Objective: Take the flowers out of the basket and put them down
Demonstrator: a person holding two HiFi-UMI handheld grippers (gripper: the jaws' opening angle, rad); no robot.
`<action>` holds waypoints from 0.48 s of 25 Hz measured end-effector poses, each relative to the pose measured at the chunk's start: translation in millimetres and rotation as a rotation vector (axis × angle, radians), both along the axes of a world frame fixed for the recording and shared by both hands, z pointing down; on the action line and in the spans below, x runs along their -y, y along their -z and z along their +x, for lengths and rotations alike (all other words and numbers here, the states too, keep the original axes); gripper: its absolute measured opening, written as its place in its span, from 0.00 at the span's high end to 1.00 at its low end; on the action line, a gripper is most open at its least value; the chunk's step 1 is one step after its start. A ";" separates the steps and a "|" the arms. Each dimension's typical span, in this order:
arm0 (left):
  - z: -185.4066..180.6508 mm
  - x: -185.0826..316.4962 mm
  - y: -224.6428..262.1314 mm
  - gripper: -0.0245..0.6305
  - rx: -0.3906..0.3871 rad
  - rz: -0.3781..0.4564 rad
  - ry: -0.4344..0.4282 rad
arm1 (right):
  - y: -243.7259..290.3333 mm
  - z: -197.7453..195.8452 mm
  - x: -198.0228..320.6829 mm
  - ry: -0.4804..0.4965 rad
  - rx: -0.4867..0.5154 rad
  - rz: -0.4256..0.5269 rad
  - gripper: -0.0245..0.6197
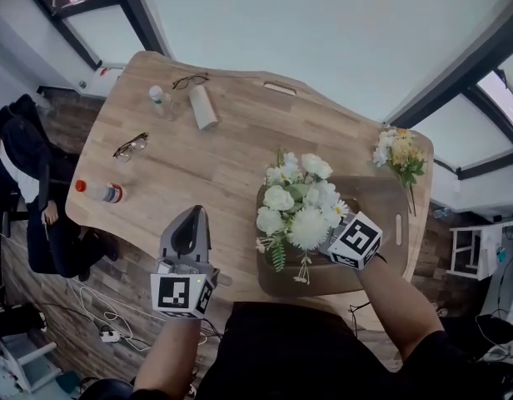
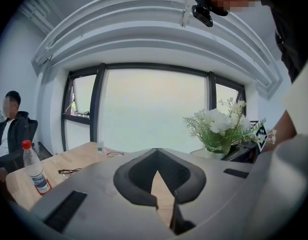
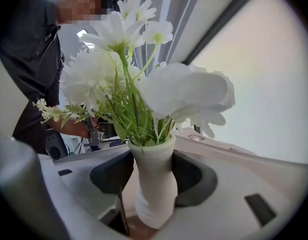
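Left tool point(image 2: 157, 172) jaws seemingly together, bottle point(image 2: 33, 169) left, flowers point(image 2: 221, 126) right

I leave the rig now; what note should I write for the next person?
Left tongs: shut, empty, over the table edge.
Right tongs: open around the vase, no firm grip seen.
White flowers stand in the vase, in the basket; a yellow bunch lies on the table beyond it.
Done: perhaps the yellow bunch. Left: grip the vase, lift out, set down.
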State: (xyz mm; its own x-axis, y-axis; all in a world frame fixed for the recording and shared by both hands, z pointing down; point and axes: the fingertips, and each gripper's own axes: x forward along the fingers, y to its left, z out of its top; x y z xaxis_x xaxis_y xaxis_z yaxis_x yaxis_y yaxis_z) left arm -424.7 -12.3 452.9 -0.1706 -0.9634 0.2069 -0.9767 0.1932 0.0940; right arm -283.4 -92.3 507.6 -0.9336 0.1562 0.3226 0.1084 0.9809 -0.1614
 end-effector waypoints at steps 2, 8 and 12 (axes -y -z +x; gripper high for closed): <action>4.5 4.0 5.1 0.96 0.001 0.010 -0.017 | 8.7 4.9 0.3 -0.011 0.000 0.004 0.56; 21.5 15.3 19.6 0.96 0.010 0.046 -0.075 | 33.1 24.9 10.2 -0.097 0.020 0.028 0.56; 34.5 24.1 26.2 0.96 0.002 0.063 -0.121 | 49.2 36.3 18.5 -0.167 0.031 0.036 0.56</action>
State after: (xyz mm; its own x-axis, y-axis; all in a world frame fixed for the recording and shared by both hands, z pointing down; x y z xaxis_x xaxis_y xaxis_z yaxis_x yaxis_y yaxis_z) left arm -390.2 -36.4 426.8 -0.0525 -0.9880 0.1452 -0.9927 0.0674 0.0999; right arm -247.2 -110.8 458.5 -0.9552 -0.0132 0.2955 -0.0525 0.9907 -0.1254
